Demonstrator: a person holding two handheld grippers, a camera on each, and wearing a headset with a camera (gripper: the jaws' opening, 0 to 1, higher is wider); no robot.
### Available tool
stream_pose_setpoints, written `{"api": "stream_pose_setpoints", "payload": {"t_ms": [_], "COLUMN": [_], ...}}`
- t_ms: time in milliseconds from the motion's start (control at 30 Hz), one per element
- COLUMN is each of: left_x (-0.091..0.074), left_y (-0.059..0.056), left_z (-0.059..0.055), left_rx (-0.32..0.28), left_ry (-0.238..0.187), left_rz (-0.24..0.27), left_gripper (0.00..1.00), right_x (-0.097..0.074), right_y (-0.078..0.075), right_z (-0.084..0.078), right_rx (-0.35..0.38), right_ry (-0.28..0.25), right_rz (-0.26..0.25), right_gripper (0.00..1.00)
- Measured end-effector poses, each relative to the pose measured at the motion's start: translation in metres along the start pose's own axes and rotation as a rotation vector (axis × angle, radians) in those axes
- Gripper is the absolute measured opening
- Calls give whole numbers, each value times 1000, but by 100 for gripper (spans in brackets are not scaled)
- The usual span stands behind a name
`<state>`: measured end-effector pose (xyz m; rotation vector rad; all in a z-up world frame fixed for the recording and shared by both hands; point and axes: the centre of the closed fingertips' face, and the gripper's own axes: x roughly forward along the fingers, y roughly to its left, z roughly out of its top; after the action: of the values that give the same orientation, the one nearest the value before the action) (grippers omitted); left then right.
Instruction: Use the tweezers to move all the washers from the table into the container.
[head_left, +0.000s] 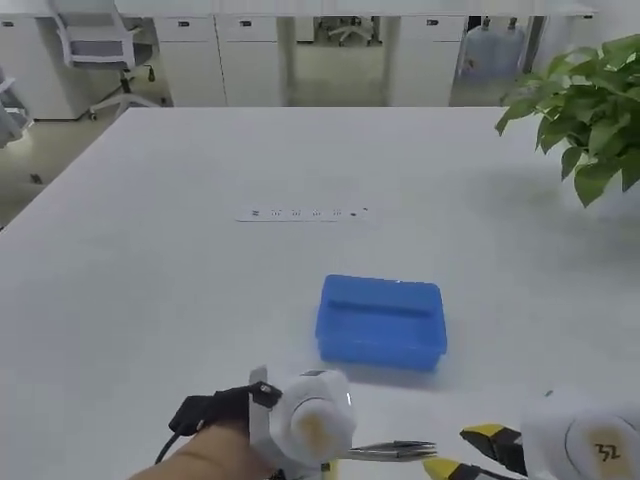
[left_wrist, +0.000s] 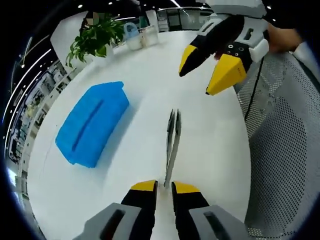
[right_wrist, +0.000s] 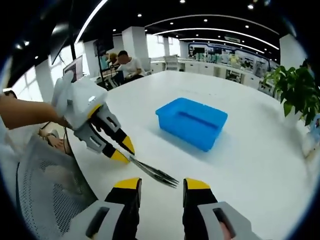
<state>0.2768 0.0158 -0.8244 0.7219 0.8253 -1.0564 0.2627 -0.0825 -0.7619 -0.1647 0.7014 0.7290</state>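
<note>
A blue plastic container (head_left: 380, 352) stands on the white table a little beyond both grippers; it appears too in the left gripper view (left_wrist: 75, 150) and the right gripper view (right_wrist: 186, 134). My left gripper (head_left: 330, 460) (left_wrist: 165, 186) is shut on the metal tweezers (left_wrist: 172, 140), whose closed tips point right toward the other hand (head_left: 400, 450). My right gripper (head_left: 465, 450) (right_wrist: 162, 184) is open, its yellow jaws just short of the tweezers' tips (right_wrist: 162, 176). From the right gripper view, the left gripper (right_wrist: 125, 151) holds the tweezers low over the table's near edge.
A flush power strip (head_left: 300, 213) lies in the table's middle, beyond the container. A leafy plant (head_left: 590, 120) stands at the far right. A mesh chair (left_wrist: 280, 130) is by the near table edge. Office chairs and cabinets stand behind the table.
</note>
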Motion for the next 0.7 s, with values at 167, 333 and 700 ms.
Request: {"api": "stream_pose_setpoints", "payload": {"t_ms": [167,333,700], "left_x": [-18,-48,-115], "left_y": [15,23,46], "left_z": [2,0,-3], "left_rx": [-275,-470,-779], "left_ry": [-108,-200,-442], "left_rz": [94,172,372], "left_gripper": [26,53,93], "right_x": [-1,-4,-16], "right_y": [-1,-4,-18], "right_z": [4,7,18], "right_rx": [43,41,107], "right_ry": [-25,-39,-116], "right_rz": [8,-3,-51], "right_gripper": [34,39,65]}}
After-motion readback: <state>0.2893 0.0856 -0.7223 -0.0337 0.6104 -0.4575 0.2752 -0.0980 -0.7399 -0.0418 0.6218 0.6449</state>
